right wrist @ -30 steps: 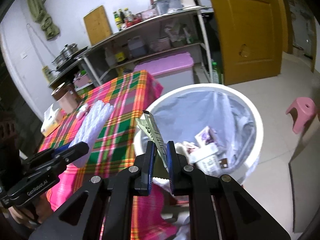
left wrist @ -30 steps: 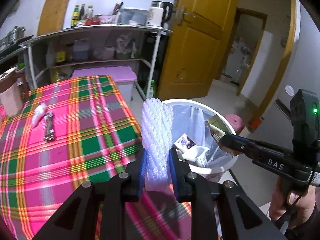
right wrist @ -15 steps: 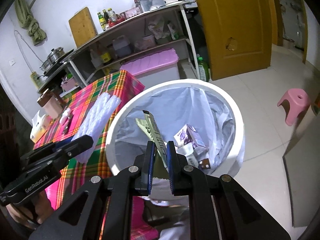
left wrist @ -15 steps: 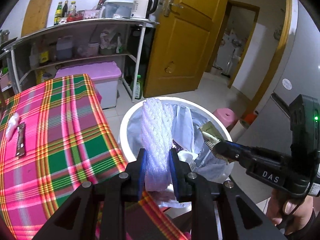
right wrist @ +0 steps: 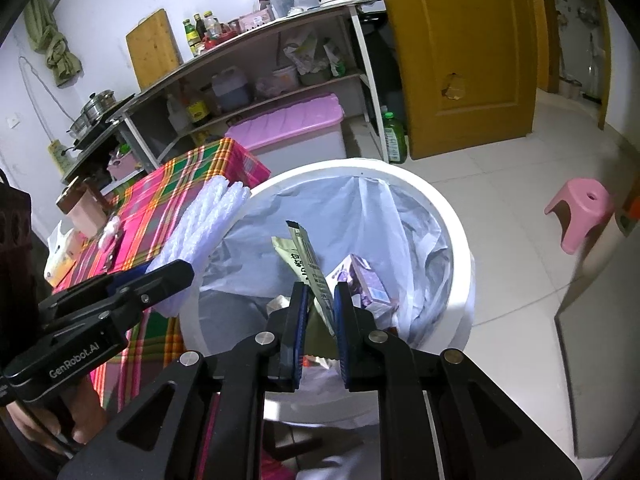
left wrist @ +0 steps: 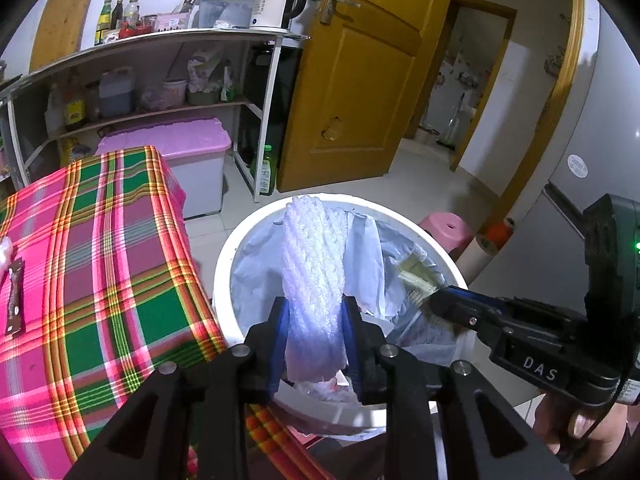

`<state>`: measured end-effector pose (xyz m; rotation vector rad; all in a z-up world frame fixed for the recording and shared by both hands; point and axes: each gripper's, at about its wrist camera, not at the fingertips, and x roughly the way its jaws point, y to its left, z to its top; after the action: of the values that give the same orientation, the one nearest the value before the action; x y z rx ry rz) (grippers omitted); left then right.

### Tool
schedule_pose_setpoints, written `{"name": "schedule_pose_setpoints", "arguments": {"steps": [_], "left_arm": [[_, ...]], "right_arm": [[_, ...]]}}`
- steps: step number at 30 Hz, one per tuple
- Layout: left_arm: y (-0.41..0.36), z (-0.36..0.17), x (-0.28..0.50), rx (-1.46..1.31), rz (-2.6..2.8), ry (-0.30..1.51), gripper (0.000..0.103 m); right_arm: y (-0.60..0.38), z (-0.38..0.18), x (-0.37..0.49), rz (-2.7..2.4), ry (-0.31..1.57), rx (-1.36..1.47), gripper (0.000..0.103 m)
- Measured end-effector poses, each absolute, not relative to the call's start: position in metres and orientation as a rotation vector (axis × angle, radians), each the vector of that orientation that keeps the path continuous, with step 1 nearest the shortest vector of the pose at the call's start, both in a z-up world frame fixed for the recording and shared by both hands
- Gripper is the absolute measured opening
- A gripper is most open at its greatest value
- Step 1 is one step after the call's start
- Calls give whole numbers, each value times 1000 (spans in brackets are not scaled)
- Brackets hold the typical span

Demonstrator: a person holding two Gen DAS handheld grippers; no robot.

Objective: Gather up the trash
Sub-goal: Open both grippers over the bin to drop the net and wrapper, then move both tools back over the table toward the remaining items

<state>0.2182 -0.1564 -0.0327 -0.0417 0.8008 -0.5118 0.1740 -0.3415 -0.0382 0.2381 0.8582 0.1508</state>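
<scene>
Over the bin [left wrist: 224, 264], both claws hang with trash. Left claw [left wrist: 314, 320] has the foam net [left wrist: 314, 248] between its pads; jaws are opening, the net looks barely squeezed now, upper end over the liner, lower end poking out under the fingers. Right claw [right wrist: 320, 308] pinches a sachet [right wrist: 306, 260], nearly closed on it, the sachet standing upright above the bin's inside.

Risks, left to right: the surface [left wrist: 100, 260] with its plaid cloth sits just beside the bin, and the net hangs close to that near rim, so on release it could tip back onto the cloth or catch on the rim rather than drop in. Light foam may also cling to a pad. A brown packet [left wrist: 16, 300] and a white scrap at the far left edge are not yet collected; easy to miss. Sachet is thin and tilted in the grip, may slide out early, though it would likely land in the bin anyway.

Hard to see: the net's lower end is hidden behind the fingers, exact pad contact unclear. Bin bottom is masked by liner folds and a purple carton [right wrist: 368, 280]. Sachet print unreadable. Only part of each hand shows.
</scene>
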Motion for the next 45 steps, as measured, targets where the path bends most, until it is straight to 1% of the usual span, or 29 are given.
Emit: {"name": "schedule_pose_setpoints", "arguments": {"steps": [1, 3, 5, 7, 19, 33, 45], "left_arm": [[-157, -33, 219, -43, -513, 801, 29], [-157, -33, 220, -52, -519, 804, 32], [-157, -33, 221, -56, -521, 805, 33], [-157, -33, 220, -57, -523, 804, 34], [-137, -21, 200, -83, -507, 772, 34], [-98, -3, 159, -106, -443, 739, 34], [-64, 6, 132, -115, -387, 708, 34]], "right_arm": [[-342, -38, 174, 149, 858, 235, 15], [-342, -39, 175, 146, 858, 232, 19], [-342, -39, 175, 147, 857, 233, 29], [-342, -38, 175, 149, 854, 233, 31], [-330, -24, 161, 170, 823, 203, 31], [-288, -4, 135, 274, 785, 155, 31], [-255, 2, 123, 350, 781, 108, 31]]}}
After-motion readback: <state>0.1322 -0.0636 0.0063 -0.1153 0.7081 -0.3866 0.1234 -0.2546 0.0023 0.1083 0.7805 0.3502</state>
